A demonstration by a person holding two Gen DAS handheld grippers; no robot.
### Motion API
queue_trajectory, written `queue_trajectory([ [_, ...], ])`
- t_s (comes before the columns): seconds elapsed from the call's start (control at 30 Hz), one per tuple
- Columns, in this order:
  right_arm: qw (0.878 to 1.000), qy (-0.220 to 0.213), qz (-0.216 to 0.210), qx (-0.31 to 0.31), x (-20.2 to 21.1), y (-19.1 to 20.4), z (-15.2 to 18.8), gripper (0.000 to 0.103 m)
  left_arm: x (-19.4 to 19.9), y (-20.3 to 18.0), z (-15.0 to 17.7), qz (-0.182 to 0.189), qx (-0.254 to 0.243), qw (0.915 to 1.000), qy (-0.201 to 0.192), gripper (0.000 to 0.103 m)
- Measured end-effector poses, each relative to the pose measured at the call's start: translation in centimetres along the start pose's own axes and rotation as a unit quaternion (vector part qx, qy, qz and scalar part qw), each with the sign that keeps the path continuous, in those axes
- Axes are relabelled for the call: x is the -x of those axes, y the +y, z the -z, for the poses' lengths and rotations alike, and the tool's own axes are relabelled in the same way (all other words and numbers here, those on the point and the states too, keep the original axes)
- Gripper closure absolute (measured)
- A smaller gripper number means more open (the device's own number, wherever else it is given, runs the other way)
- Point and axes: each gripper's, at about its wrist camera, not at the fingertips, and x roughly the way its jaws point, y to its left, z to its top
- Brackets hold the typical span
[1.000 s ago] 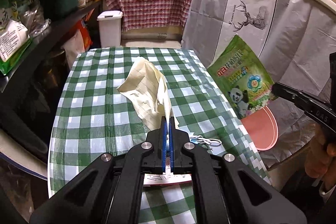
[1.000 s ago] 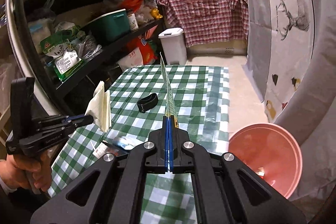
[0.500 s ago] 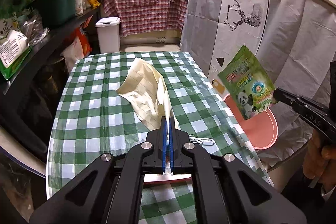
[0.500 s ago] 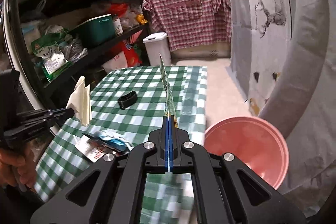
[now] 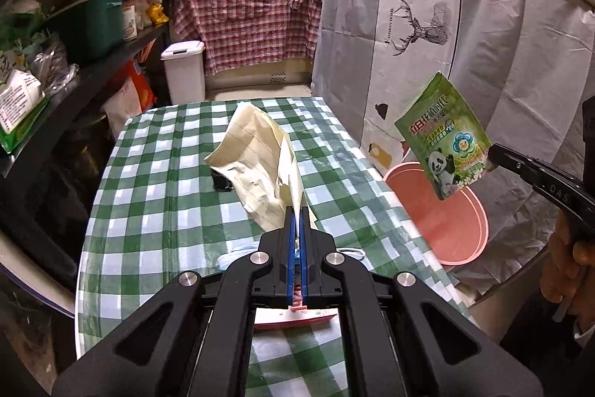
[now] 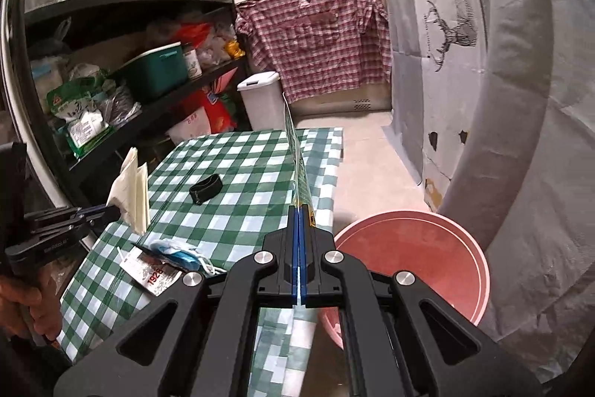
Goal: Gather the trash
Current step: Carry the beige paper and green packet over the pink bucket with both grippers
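– How does the trash look, and who holds it?

– The right gripper (image 6: 299,211) is pressed together on a green pouch (image 5: 444,136) with a panda printed on it. The pouch is flat and tilted, in the air past the right edge of the tabletop (image 5: 156,196), above the pink basin (image 5: 457,233). The left gripper (image 5: 296,211) pinches a cream lined paper (image 5: 256,155), crumpled and standing up over the middle of the tabletop.

– What lies near the edges?

– At the near edge there is a red-and-white card (image 6: 150,272) with a blue mask (image 6: 174,248) on it. A small black band (image 6: 205,188) lies alone toward the far half. The basin stands on the floor just beside the right edge. Between this edge and the grey curtain (image 6: 465,69) the floor is open. Dark shelves (image 6: 122,69) stand close along the left edge.
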Motion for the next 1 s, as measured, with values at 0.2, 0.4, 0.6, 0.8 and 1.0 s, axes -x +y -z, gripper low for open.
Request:
queue_trajectory([
  [0.2, 1.000, -0.008, 0.009, -0.016, 0.4, -1.7, -0.3, 0.102, -0.5, -1.1, 0.2, 0.008, 0.008, 0.9999, 0.007, 0.101],
  [0.4, 0.999, -0.009, 0.013, -0.035, 0.7, -3.2, -0.4, 0.102, -0.6, -3.0, 0.0, 0.015, 0.001, 0.9999, 0.008, 0.101],
  [0.6, 0.998, -0.017, 0.022, -0.051, 1.4, -4.8, -0.6, 0.102, -1.8, -5.3, -0.1, 0.025, -0.003, 0.9995, 0.018, 0.101],
  [0.8, 0.997, -0.020, 0.037, -0.067, 1.8, -6.4, -0.5, 0.102, -3.1, -7.4, -0.6, 0.035, -0.008, 0.9991, 0.020, 0.101],
  [1.0, 0.996, -0.025, 0.052, -0.069, 2.3, -7.3, -0.5, 0.102, -4.0, -9.3, -1.4, 0.048, -0.021, 0.9985, 0.018, 0.101],
])
